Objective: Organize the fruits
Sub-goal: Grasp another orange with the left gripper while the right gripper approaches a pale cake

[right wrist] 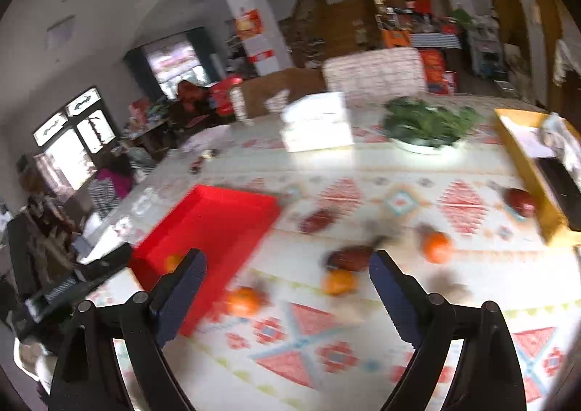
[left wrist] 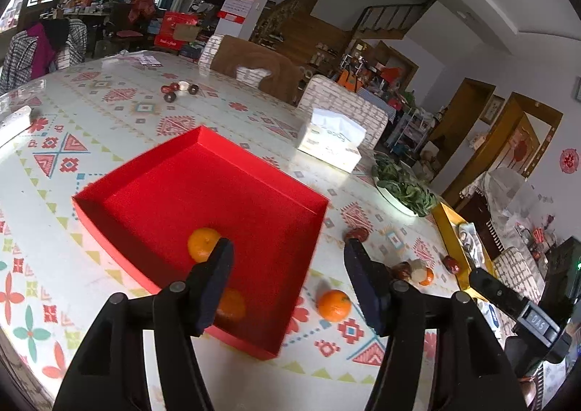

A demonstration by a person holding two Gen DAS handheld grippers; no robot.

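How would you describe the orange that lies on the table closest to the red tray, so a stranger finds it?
Find the red tray on the patterned table. Just outside the tray's near right corner lies one orange on the cloth. Unlike the oranges inside the tray, it rests on the table, and it lies alone, apart from the dark red fruits farther right.

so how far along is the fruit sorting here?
Early. Done: two oranges sit in the red tray. In hand: nothing; left gripper and right gripper are both open and empty. Left: the orange on the cloth beside the tray, another near the dark red fruits, and those dark red fruits. The right wrist view is blurred.
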